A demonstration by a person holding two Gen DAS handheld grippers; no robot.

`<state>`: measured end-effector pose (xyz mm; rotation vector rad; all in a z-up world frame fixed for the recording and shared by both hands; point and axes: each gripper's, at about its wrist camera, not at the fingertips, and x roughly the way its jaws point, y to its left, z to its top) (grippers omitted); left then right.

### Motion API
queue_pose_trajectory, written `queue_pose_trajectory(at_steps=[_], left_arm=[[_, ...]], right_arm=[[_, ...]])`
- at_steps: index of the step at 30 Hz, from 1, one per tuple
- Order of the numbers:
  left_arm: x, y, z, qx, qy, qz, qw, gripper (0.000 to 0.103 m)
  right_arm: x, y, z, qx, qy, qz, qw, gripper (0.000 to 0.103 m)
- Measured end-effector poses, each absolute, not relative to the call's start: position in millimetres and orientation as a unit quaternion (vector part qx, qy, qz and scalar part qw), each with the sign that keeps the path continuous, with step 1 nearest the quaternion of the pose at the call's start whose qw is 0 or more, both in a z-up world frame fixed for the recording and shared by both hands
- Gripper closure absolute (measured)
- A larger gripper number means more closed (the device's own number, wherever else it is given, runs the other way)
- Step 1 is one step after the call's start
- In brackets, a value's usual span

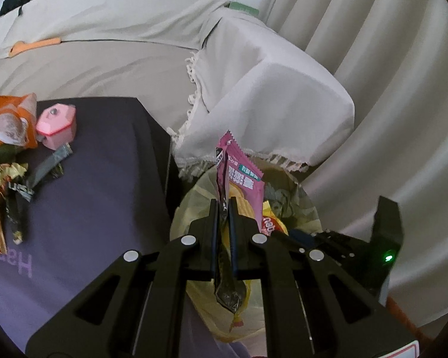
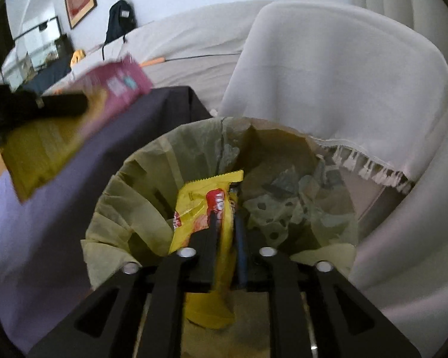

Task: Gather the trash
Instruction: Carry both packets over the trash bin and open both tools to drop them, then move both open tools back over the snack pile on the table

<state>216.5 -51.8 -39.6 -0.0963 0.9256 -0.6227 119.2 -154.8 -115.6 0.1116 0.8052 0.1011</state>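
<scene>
My left gripper (image 1: 223,205) is shut on a pink and yellow snack bag (image 1: 242,176), held edge-on above the bin (image 1: 307,208) lined with a pale yellow bag. The same pink bag (image 2: 116,86) shows blurred at the upper left of the right wrist view, with the left gripper dark beside it. My right gripper (image 2: 226,217) is shut on a yellow snack wrapper (image 2: 206,205) and holds it over the open mouth of the bin (image 2: 128,185). Crumpled paper lies inside the bin. More wrappers (image 1: 6,155) are heaped at the table's left.
A dark purple-covered table (image 1: 98,197) stands left of the bin, with a pink box (image 1: 56,125) on it. A sofa under a beige cover (image 1: 268,95) stands behind and right of the bin. Curtains (image 1: 388,44) hang at the right.
</scene>
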Motion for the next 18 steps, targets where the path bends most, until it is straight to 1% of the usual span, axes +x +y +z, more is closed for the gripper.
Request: queue_pose_trajectory(at_steps=[1, 2, 8, 12, 16, 18], left_arm=[[216, -53, -41, -0.047, 0.441, -0.297, 0.846, 0.098], [216, -54, -43, -0.048, 0.444, -0.298, 0.844, 0.098], [215, -63, -49, -0.046, 0.453, -0.305, 0.836, 0.098], [215, -83, -58, -0.036, 0.464, -0.314, 0.827, 0.098], [218, -114, -77, 0.000, 0.484, -0.315, 0.816, 0.098], [219, -134, -92, 0.036, 0.499, -0.313, 0.807, 0.098]], right_arm=[[115, -158, -112, 0.062, 0.383, 0.051, 0.920, 0.061], [112, -160, -109, 0.070, 0.375, 0.054, 0.923, 0.054], [96, -181, -82, 0.100, 0.332, 0.035, 0.937, 0.054], [87, -203, -65, 0.112, 0.303, -0.002, 0.946, 0.053], [79, -230, -54, 0.134, 0.282, -0.033, 0.950, 0.053], [76, -241, -53, 0.145, 0.275, -0.039, 0.950, 0.053]])
